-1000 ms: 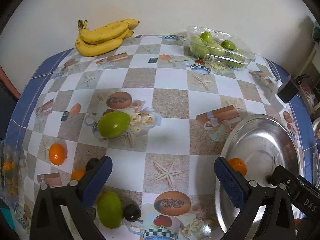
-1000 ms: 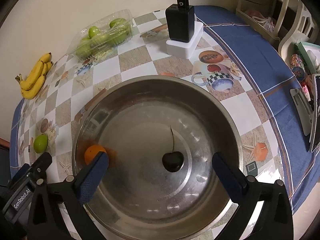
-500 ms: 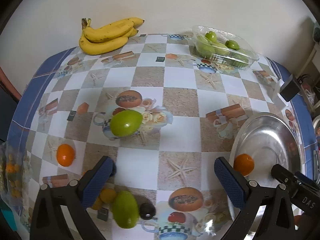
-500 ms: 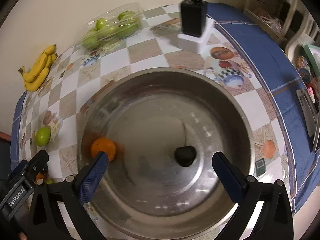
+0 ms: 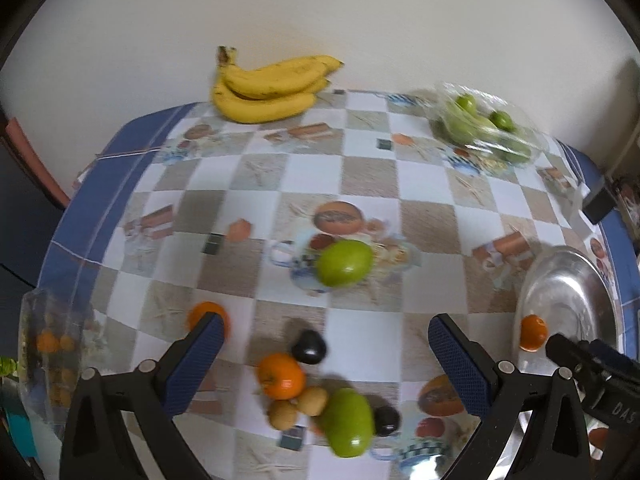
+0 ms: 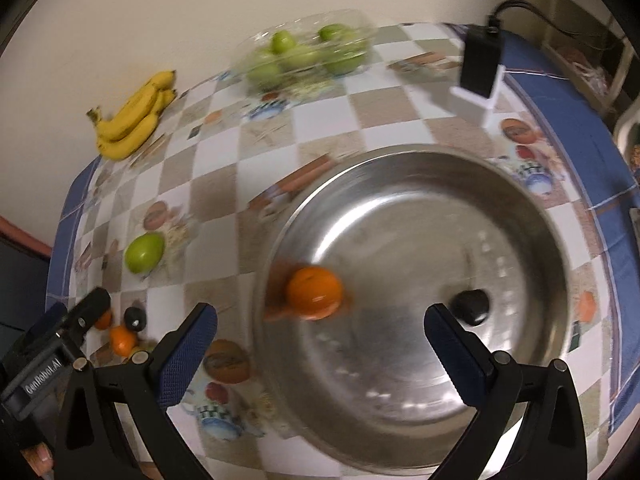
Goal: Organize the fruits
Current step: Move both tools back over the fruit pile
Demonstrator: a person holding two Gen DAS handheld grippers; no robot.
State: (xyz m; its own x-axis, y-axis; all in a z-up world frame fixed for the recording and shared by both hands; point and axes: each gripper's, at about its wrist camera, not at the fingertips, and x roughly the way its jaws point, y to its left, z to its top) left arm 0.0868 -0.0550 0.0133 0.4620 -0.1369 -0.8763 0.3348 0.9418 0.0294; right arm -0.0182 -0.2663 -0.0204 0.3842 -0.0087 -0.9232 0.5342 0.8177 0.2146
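Observation:
A steel bowl (image 6: 400, 184) holds an orange (image 6: 315, 291) and a dark cherry (image 6: 470, 305); its rim also shows in the left wrist view (image 5: 560, 264). My right gripper (image 6: 320, 344) is open and empty above the bowl's near left side. My left gripper (image 5: 326, 350) is open and empty above a cluster of fruit: an orange (image 5: 281, 375), a dark fruit (image 5: 309, 346), two small brown fruits (image 5: 298, 407), a green mango (image 5: 348, 422) and another dark fruit (image 5: 386, 420). A green apple (image 5: 345, 263) lies mid-table. Another orange (image 5: 200, 312) sits behind the left finger.
Bananas (image 5: 272, 88) lie at the far edge by the wall. A clear box of green fruit (image 5: 486, 126) stands at the back right. A black charger on a white block (image 6: 480, 72) stands beyond the bowl. A bag of small oranges (image 5: 52, 344) is at the left edge.
My left gripper has swung left and back, so the fruit cluster now sits between its fingers. My right gripper has swung left; the orange and the bowl have shifted right in its view.

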